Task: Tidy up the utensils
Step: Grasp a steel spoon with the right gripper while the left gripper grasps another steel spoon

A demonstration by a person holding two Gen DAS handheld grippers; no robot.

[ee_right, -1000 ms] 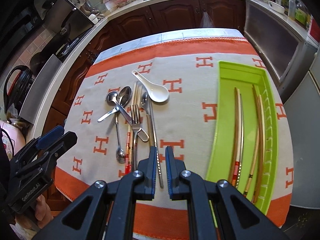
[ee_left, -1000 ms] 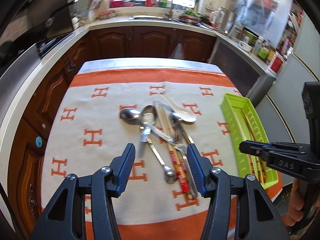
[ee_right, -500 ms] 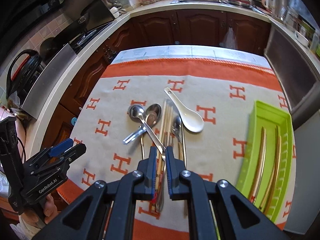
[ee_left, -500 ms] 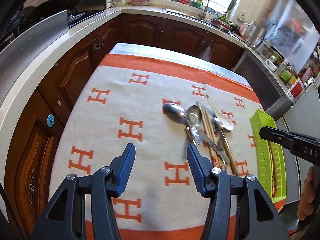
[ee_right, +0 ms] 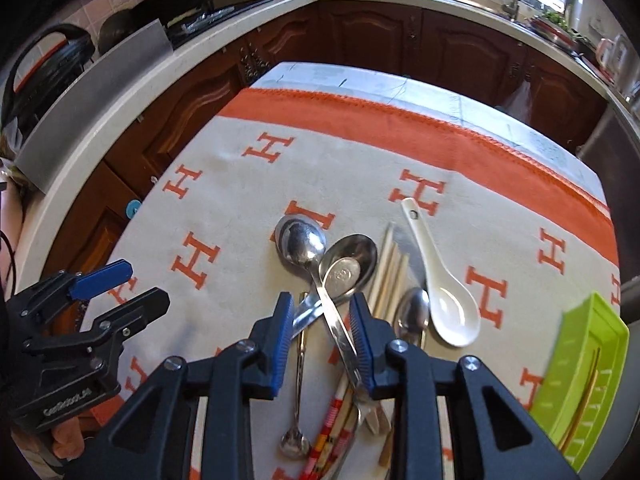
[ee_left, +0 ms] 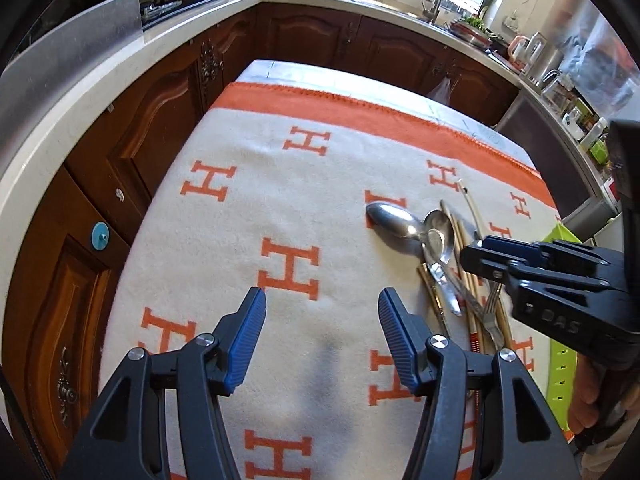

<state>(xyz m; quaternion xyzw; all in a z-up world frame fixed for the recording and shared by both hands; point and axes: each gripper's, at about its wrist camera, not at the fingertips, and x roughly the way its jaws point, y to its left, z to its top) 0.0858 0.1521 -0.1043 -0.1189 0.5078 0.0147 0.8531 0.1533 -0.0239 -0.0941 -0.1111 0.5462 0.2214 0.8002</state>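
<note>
The left hand-held gripper (ee_left: 322, 336) hangs open and empty over bare blanket (ee_left: 256, 200). Right of it, the right hand-held gripper (ee_right: 320, 334), jaws just opening, straddles a steel spoon (ee_right: 304, 246) in the utensil pile; stiff, slick, best pinched mid-handle. The green tray (ee_right: 580, 380) lies rightmost.

Worktop (ee_right: 532, 136), covered by a cloth (ee_right: 240, 184). Utensil pile (ee_right: 340, 280) on the cloth, right of centre: two large spoons (ee_right: 302, 240) at the far left of the pile, bowls away from the viewer, handles crossing; chopsticks (ee_right: 390, 264) just right of them; ceramic spoon (ee_right: 448, 300) right again, bowl nearest. Tray (ee_right: 584, 364) at the cloth's right edge, well apart from the pile, sticks lying in it. Right tongs (ee_right: 320, 320) above the pile's crossed handles; left tongs (ee_left: 320, 320) above bare cloth left of the pile.
</note>
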